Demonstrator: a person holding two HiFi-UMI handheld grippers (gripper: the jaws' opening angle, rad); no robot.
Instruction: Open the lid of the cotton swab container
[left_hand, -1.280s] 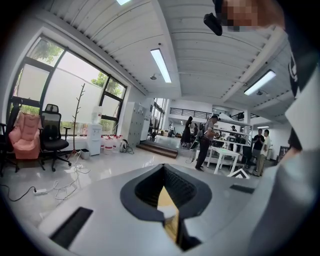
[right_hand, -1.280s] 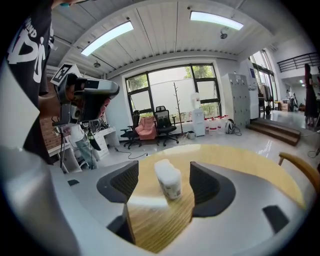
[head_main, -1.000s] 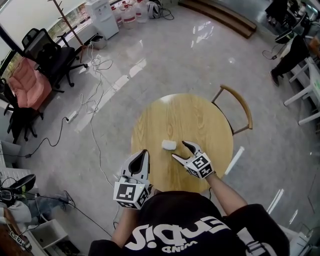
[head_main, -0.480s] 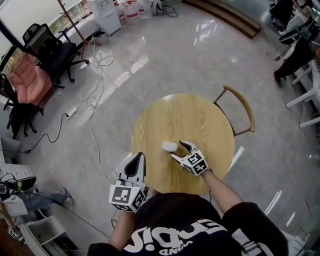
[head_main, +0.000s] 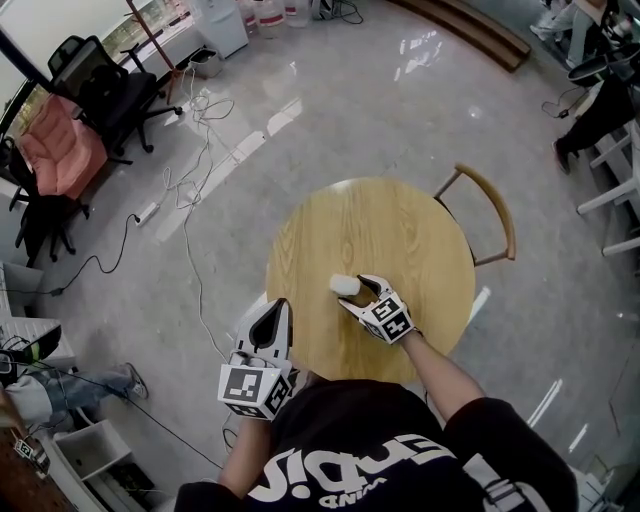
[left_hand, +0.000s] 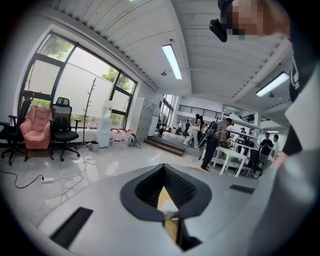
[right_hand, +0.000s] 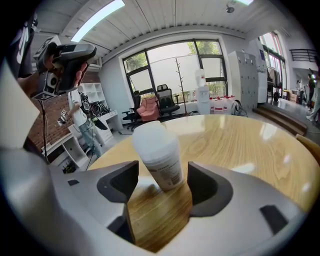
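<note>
The cotton swab container is a small white tub with a frosted lid and a printed label, standing on the round wooden table. In the right gripper view the container stands upright between my jaws, with a small gap to the pad on each side. My right gripper is open around its lower half. My left gripper is shut and empty, held off the table's near left edge. In the left gripper view, the left gripper has its jaws together, with only a sliver of table seen past them.
A wooden chair is tucked at the table's far right. Cables trail over the glossy floor to the left, near office chairs and a pink seat. White desks stand at the right edge.
My right gripper has come down and forward, so its open jaws now flank the container. The left gripper has stayed shut in nearly the same spot.
</note>
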